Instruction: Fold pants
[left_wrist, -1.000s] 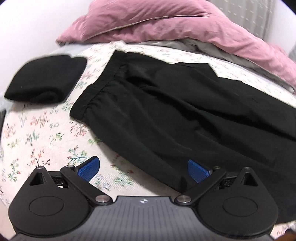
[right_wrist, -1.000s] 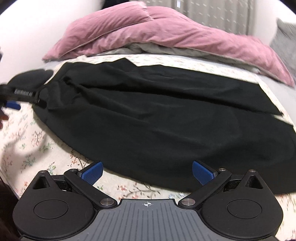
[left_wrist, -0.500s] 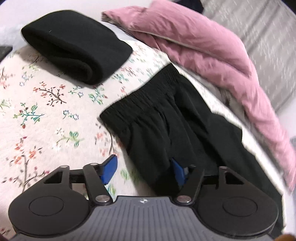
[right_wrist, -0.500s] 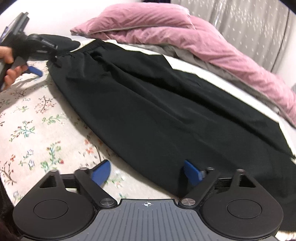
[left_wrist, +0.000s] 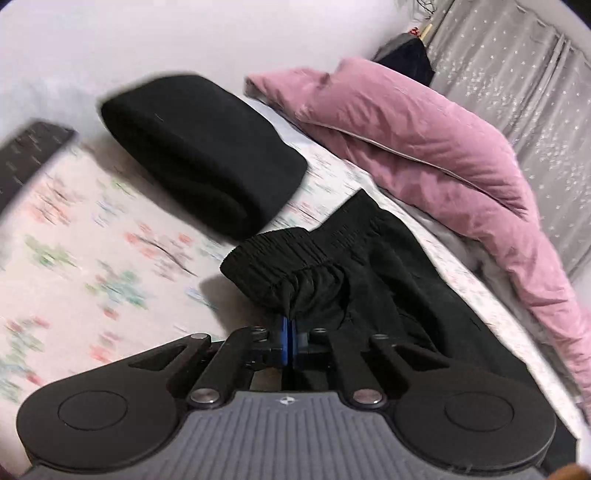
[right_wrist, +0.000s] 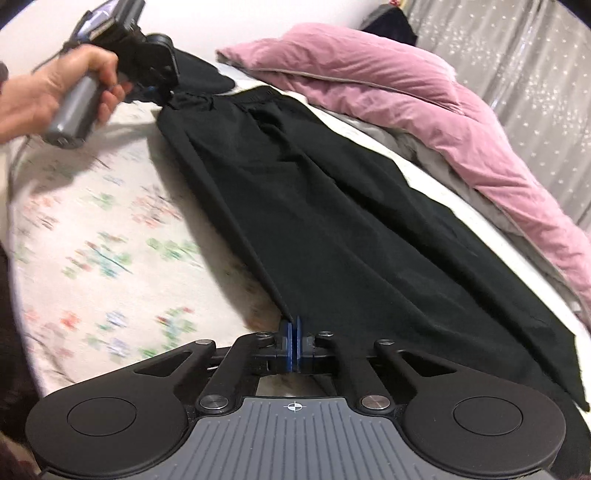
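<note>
Black pants (right_wrist: 332, 206) lie stretched along a floral bed sheet (right_wrist: 92, 236), waistband at the far left. My left gripper (left_wrist: 290, 332) is shut on the gathered elastic waistband (left_wrist: 295, 269) and lifts its near corner. It also shows in the right wrist view (right_wrist: 155, 92), held by a hand. My right gripper (right_wrist: 291, 332) is shut on the near edge of the pants leg, which runs taut from it to the waistband.
A folded black garment (left_wrist: 199, 147) lies on the sheet just beyond the waistband. A pink duvet (right_wrist: 406, 96) is heaped along the far side of the bed. A grey starred curtain (left_wrist: 535, 74) hangs behind. A dark flat object (left_wrist: 26, 155) sits at the left edge.
Both grippers went from open to shut on the pants: left on the waistband corner, right on the leg edge. The near edge is now lifted and pulled taut.
</note>
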